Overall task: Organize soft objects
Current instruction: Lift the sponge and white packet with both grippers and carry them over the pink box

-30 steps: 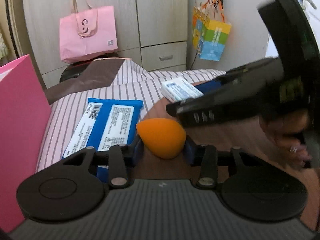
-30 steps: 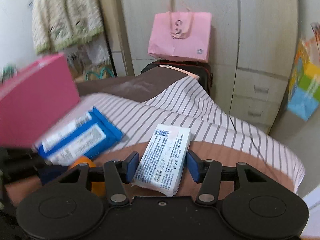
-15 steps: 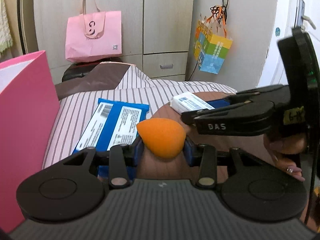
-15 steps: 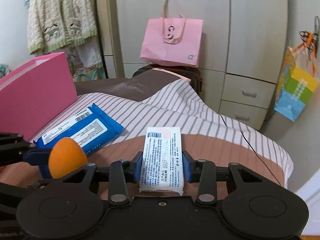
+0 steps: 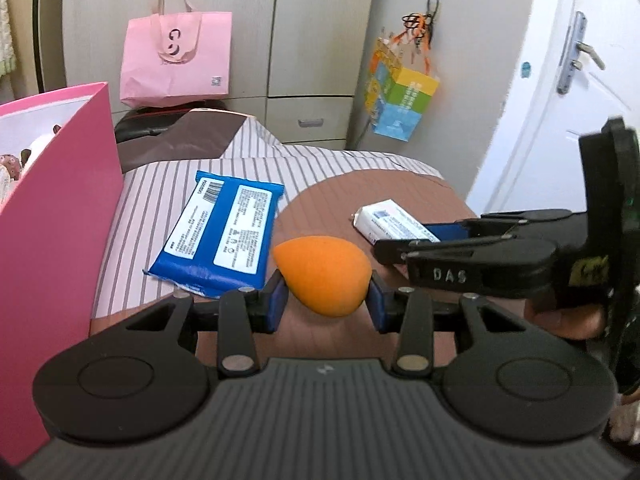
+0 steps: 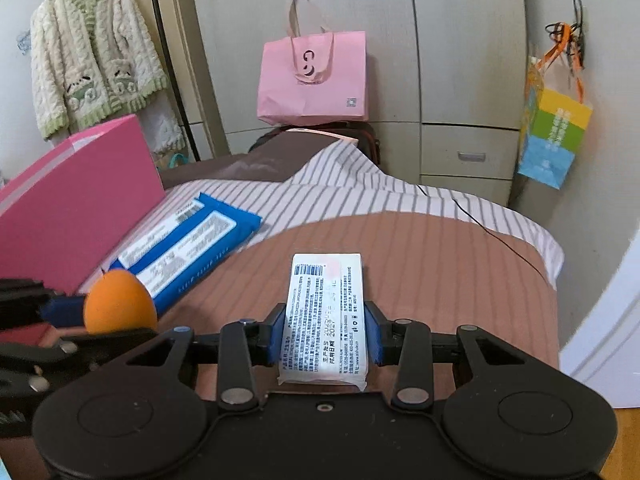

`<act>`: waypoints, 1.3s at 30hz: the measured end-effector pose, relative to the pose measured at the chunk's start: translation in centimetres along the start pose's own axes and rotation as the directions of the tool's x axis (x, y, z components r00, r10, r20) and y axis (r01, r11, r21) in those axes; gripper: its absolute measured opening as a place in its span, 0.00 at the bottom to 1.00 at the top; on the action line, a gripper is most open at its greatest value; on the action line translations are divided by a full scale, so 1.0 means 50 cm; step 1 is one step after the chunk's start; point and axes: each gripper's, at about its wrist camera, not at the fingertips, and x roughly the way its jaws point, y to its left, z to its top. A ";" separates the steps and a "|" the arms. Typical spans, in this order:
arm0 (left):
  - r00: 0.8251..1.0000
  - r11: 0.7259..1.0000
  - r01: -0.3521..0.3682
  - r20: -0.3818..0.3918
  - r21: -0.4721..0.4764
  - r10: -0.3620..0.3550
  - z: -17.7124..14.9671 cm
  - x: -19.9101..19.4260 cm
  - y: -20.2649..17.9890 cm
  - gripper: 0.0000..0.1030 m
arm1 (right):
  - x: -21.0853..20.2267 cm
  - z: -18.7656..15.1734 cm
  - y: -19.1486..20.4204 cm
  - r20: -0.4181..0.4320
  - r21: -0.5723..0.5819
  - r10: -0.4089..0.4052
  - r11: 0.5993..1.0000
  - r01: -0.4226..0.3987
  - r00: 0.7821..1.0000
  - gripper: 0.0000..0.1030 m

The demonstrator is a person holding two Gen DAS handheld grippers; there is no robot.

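The left gripper (image 5: 326, 300) has its two blue-padded fingers clamped on an orange teardrop sponge (image 5: 322, 276), pointed end toward the left, held above the brown patch of the bedcover (image 5: 400, 196). The right gripper (image 6: 325, 338) is closed on a white tissue pack (image 6: 325, 316), which lies lengthwise between the pads with its barcode end pointing away from the camera.

Each camera catches the other tool from the side. In the left wrist view the right gripper comes in from the right edge as long black fingers marked "DAS", with the white pack sticking out past their tips toward the sponge. In the right wrist view the sponge shows at lower left, in front of the left gripper's blue pad.

A blue wet-wipe pack (image 5: 222, 234) lies flat on the striped part of the cover, just beside a tall pink box (image 5: 52, 216) standing at the left. Only the left wrist view looks into the top of that box, where something pale and patterned shows; what it is cannot be made out.

Only the right wrist view takes in the cream knitted cardigan (image 6: 86, 56) hanging at upper left. Both views show the pink paper bag (image 6: 312, 76) against the wardrobe and the colourful bag (image 6: 554, 136) hanging on the wall. The white door (image 5: 568, 92) with its handle appears fully only in the left wrist view.
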 end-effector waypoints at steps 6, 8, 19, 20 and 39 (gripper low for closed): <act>0.998 0.999 0.043 -0.036 -0.018 -0.043 -0.025 -0.044 0.005 0.39 | -0.050 -0.033 0.025 0.004 -0.006 -0.012 1.000 0.012 1.000 0.43; 0.997 0.998 0.058 -0.047 -0.024 -0.059 -0.037 -0.060 0.006 0.39 | -0.067 -0.046 0.037 0.011 -0.014 -0.020 1.000 0.020 1.000 0.43; 0.990 0.996 0.084 -0.114 -0.017 -0.085 -0.091 -0.151 0.014 0.39 | -0.152 -0.101 0.117 -0.003 -0.052 0.031 0.998 -0.031 1.000 0.43; 0.989 0.996 0.087 -0.118 -0.018 -0.088 -0.094 -0.159 0.016 0.39 | -0.160 -0.103 0.121 -0.010 -0.044 0.041 0.998 -0.041 0.999 0.43; 0.960 0.990 0.143 -0.241 -0.002 -0.140 -0.126 -0.352 0.112 0.39 | -0.301 -0.092 0.251 -0.173 -0.010 0.315 0.947 -0.321 0.933 0.43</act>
